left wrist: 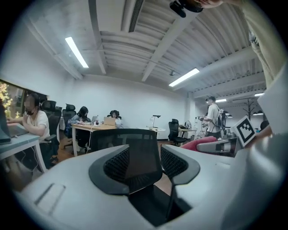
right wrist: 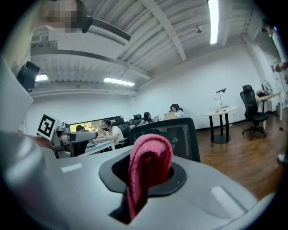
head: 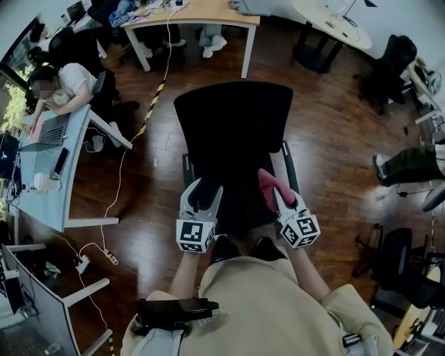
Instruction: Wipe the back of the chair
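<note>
A black office chair [head: 233, 132] with a mesh back stands straight ahead of me, its back [left wrist: 128, 146] upright and just beyond both grippers. My left gripper [head: 201, 196] is open with nothing in it; in the left gripper view the chair back shows through the gap of my left gripper [left wrist: 140, 164]. My right gripper [head: 275, 193] is shut on a pink cloth [head: 267, 181], held over the chair's right side. In the right gripper view the cloth [right wrist: 148, 164] stands folded between the jaws, and the chair back [right wrist: 180, 134] is behind it.
A wooden desk [head: 191, 15] stands beyond the chair. A pale desk [head: 49, 177] with a seated person and a laptop is at the left. A white cable [head: 122, 174] and striped tape cross the wood floor. More black chairs [head: 389, 62] stand at the right.
</note>
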{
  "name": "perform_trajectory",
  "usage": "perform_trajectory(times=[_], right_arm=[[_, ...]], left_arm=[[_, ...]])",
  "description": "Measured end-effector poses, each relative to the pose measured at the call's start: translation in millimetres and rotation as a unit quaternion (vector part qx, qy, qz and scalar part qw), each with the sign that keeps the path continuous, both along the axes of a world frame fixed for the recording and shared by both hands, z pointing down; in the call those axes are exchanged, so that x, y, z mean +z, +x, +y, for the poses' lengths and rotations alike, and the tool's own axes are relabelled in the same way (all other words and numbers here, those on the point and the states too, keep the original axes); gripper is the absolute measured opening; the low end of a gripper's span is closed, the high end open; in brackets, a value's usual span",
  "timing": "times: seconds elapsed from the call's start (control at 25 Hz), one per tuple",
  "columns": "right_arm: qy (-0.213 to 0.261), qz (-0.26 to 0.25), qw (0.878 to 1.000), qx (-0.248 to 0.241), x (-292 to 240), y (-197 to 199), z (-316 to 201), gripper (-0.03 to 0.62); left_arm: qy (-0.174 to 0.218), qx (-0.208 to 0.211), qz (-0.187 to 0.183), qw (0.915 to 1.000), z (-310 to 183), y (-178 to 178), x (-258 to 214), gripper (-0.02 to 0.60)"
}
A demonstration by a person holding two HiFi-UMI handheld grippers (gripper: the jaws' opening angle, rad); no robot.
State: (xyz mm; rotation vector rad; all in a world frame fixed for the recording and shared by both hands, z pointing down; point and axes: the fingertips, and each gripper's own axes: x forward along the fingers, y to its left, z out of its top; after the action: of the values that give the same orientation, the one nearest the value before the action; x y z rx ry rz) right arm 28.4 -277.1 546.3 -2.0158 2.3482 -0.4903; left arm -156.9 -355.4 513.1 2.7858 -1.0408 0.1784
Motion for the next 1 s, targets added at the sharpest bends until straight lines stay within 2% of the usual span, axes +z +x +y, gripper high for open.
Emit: perform_trajectory(times=[0.16,0.32,0.48,0.6,0.72,1.0], right_arm=[[0.053,0.016,0.998,-0.003,-32,13,47,0.037],[0.093,-0.001,0.995,-0.023,-49,19,85,0.038],[0.104,0.005,0.993,-0.05,-64,33,146,0.038],[0.096,-0.008,0.994,-0.049,-65,38,189,0.038],[0.093,-0.013,0.995,-0.043,-75,35,235,0.038],[0.122,0.019,0.992,0.0,-110,19,287,0.037]], left_arm=[[0.019,-0.033,0.022,0.999,51,19,-22,0.202],[0.054,-0.069,0.01,0.9961,112,28,-41,0.202],[0.039,-0.111,0.019,0.9928,192,47,-46,0.206],[0.027,-0.104,0.003,0.9942,251,55,-41,0.21],[0.029,-0.096,-0.003,0.995,295,47,-53,0.21],[0.081,-0.079,0.014,0.9935,332,6,-93,0.21]])
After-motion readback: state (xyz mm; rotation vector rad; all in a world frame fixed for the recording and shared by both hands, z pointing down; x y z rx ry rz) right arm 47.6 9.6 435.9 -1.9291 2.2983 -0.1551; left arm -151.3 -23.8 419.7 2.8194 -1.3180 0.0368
